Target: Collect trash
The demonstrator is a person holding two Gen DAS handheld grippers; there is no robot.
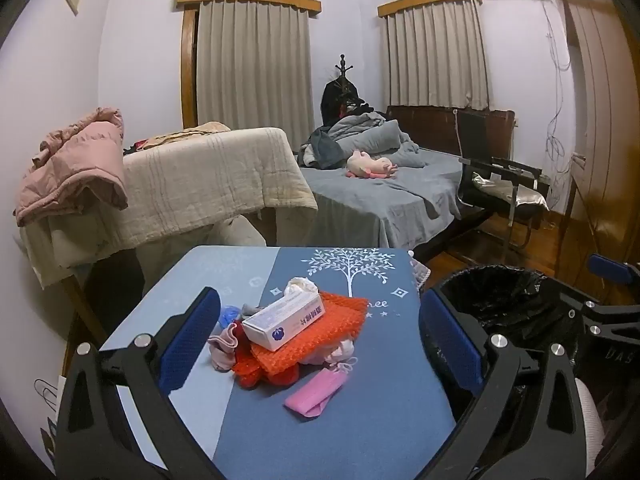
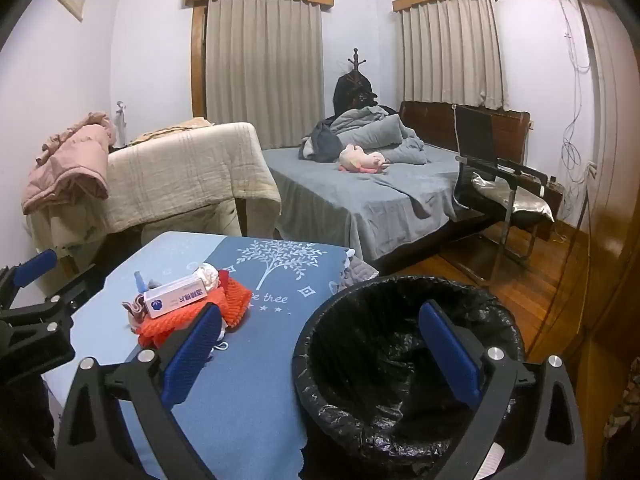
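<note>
- Centre of the left wrist frame: trash pile [image 1: 296,336] is sitting on the blue table [image 1: 360,420]. Same pile is showing left of centre in the right wrist frame [image 2: 188,304].
- White carton [image 1: 284,320] is lying on top of an orange mesh net [image 1: 320,332]; crumpled white tissue [image 1: 302,285] is sitting just behind the carton.
- Pink face mask [image 1: 318,394] is lying flat on the cloth, lower right of the pile, just beside it.
- Pinkish crumpled scrap [image 1: 224,346] is touching the pile's left side.
- Left gripper [image 1: 316,344] is hovering with jaws wide, holding nothing; the pile is framing up between its blue pads [image 1: 188,340].
- Right gripper [image 2: 320,354] is also spread wide and holding nothing; its right pad [image 2: 450,354] is overlapping the bin opening in frame.
- Black-lined bin [image 2: 404,364] is filling the lower centre-right of the right wrist frame, just beside the table's right edge; in the left wrist frame it is sitting at right [image 1: 500,300].
- Bin interior is showing only crinkled black liner.
- Background, upper half of both frames: grey bed [image 1: 384,188] with a pink plush toy [image 1: 370,166], beige-draped furniture [image 1: 208,184] at left, black chair [image 1: 492,176] at right.
</note>
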